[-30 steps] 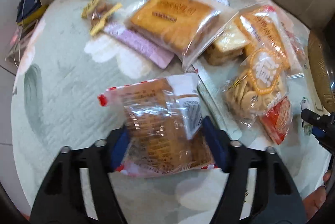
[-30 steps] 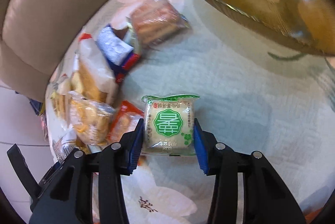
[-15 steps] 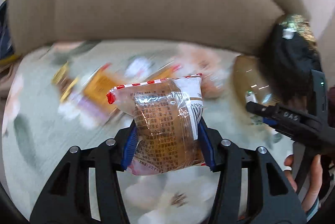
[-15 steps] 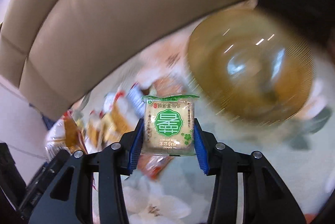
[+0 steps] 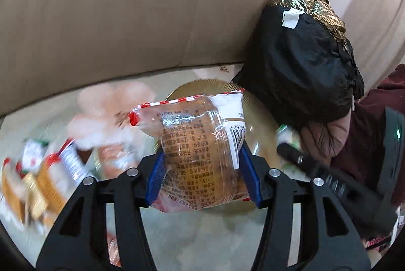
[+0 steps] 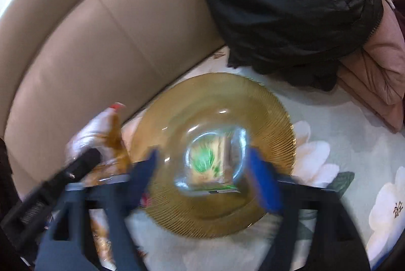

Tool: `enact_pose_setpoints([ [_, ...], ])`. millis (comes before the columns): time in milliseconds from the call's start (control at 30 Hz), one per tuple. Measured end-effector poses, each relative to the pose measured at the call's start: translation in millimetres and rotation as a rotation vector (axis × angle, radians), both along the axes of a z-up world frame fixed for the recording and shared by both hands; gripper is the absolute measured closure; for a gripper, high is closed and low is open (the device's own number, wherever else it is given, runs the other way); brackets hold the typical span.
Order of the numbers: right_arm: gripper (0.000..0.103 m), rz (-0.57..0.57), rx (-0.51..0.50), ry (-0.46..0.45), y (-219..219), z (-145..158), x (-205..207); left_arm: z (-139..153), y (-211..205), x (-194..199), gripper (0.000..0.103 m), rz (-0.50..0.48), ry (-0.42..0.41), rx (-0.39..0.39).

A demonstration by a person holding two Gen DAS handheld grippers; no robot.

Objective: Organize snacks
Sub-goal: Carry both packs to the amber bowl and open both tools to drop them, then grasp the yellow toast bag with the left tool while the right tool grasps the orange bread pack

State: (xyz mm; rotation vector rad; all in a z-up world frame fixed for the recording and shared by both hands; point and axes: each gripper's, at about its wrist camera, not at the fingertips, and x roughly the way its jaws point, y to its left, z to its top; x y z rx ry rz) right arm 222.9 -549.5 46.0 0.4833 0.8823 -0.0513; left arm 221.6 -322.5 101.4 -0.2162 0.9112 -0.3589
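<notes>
Left wrist view has the left tool (image 5: pixel 203 176) clamped on a clear-wrapped brown cake packet (image 5: pixel 200 152), its blue pads pressing both sides. The packet hangs above the near edge of the amber glass plate (image 5: pixel 258 104), off the floral cloth (image 5: pixel 202 233). To the left of the plate, other snack packets (image 5: pixel 50 174) lie blurred on the cloth. Behind the plate sits a black bag (image 5: pixel 301 63) against the beige sofa back (image 5: pixel 114 18), and a hand (image 5: pixel 321 142) shows at the plate's right.

From the right wrist, the right tool (image 6: pixel 203 176) stands wide, its blue pads well clear of the small green-labelled packet (image 6: pixel 210 162), which lies in the middle of the plate (image 6: pixel 253 104). Left of the plate, the cake packet (image 6: pixel 101 137) and the other tool's black arm show, smeared by motion.
</notes>
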Motion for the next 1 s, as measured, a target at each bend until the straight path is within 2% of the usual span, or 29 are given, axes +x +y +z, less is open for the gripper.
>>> enact_pose_setpoints([
  [33, 0.027, -0.005, 0.016, 0.007, -3.5, -5.3, 1.1, -1.4, -6.9, 8.2, 0.038, -0.007, -0.011, 0.01],
  [67, 0.032, -0.002, 0.044, 0.015, -6.9, -10.7, 2.5, -1.6, -9.9, 12.2, 0.037, -0.012, -0.011, 0.007],
  [200, 0.034, 0.013, 0.107, 0.052, -7.6, -21.4, 6.0, -1.0, -8.2, 14.2, 0.037, -0.025, -0.025, 0.005],
  [333, 0.034, 0.05, 0.072, 0.016, 5.1, -6.6, 0.3, 1.0, 10.9, 0.7, 0.037, -0.017, -0.04, 0.044],
  [467, 0.033, 0.104, 0.018, -0.042, 22.2, 9.3, -7.2, 11.0, 49.3, -21.6, 0.037, 0.025, -0.043, 0.052],
  [700, 0.031, 0.244, -0.082, -0.133, 69.0, 36.0, -26.7, 56.4, 158.9, -82.3, 0.037, 0.199, -0.081, 0.039],
  [800, 0.028, 0.323, -0.108, -0.146, 97.1, 43.5, -37.3, 68.4, 206.8, -112.5, 0.037, 0.294, -0.093, 0.072],
  [900, 0.028, 0.416, -0.084, -0.124, 132.9, 48.9, -44.5, 67.0, 254.2, -137.3, 0.036, 0.402, -0.069, 0.092],
  [1000, 0.026, 0.521, -0.093, -0.056, 176.5, 52.5, -46.0, 60.1, 299.0, -159.5, 0.037, 0.513, -0.057, 0.038],
])
